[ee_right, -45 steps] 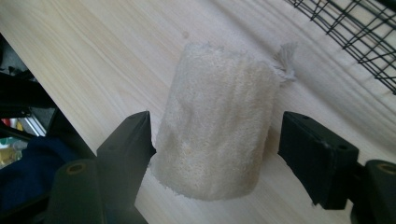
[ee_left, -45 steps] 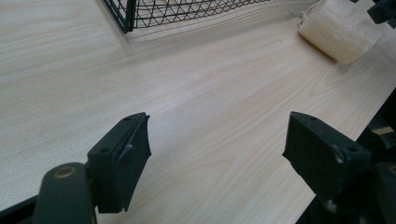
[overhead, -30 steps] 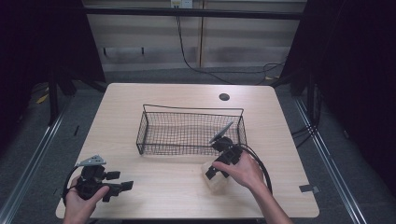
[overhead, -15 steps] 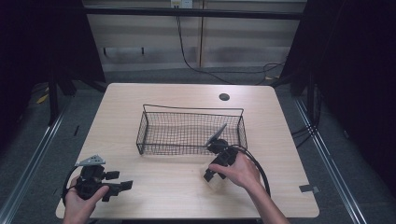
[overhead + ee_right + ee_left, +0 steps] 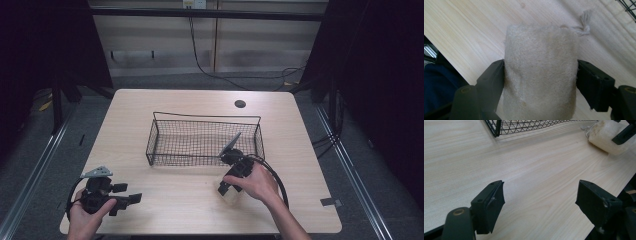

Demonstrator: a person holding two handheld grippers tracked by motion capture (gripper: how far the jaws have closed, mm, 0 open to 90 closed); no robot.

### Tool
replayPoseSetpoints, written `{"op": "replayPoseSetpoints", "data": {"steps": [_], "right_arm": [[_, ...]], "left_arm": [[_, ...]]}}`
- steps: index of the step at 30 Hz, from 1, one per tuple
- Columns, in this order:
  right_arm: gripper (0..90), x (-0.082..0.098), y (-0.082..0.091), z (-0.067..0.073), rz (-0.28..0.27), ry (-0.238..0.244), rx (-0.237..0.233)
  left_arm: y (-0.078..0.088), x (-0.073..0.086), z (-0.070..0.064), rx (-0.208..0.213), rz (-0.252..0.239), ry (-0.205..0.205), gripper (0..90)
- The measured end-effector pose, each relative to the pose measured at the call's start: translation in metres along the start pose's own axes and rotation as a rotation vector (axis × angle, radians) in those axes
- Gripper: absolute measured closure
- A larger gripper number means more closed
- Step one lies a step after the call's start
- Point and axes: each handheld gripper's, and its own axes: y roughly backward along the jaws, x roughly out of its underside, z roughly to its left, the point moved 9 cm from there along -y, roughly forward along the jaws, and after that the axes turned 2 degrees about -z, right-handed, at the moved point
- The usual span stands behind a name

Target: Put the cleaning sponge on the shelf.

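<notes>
A cream fuzzy pouch (image 5: 540, 72) with a knotted drawstring (image 5: 584, 25) lies on the wooden table (image 5: 175, 195), just in front of the wire basket's (image 5: 205, 116) right end. My right gripper (image 5: 227, 192) points down over it. Its jaws have just been closing, and both pads now press on the pouch's sides (image 5: 541, 75). My left gripper (image 5: 127, 195) rests near the table's front left corner, open with nothing between its jaws (image 5: 540, 200). From there the pouch (image 5: 605, 136) shows far off, with a black jaw of the right gripper (image 5: 624, 133) on it.
The black wire basket (image 5: 524, 126) stands in the middle of the table with nothing showing inside. A round cable hole (image 5: 240, 104) sits at the back right. Bare wood stretches between the two hands. The table's front edge runs close below both grippers.
</notes>
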Motion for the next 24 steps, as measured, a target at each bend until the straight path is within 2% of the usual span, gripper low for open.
{"op": "replayPoseSetpoints", "data": {"steps": [7,11,17,24], "right_arm": [[26.6,0.0,0.007,0.002,0.001,0.008,0.007],[26.6,0.001,0.012,0.003,0.01,-0.01,0.03],[26.6,0.002,0.014,0.004,0.02,-0.022,0.021],[26.6,0.003,0.02,0.004,0.038,-0.007,0.019]], "left_arm": [[0.0,0.0,0.0,0.001,0.001,0.001,22.1],[0.0,0.0,0.0,0.001,-0.003,-0.001,22.1],[0.0,0.0,-0.001,0.003,-0.003,0.002,22.1],[-0.001,0.0,-0.001,0.003,-0.003,0.003,22.1]]}}
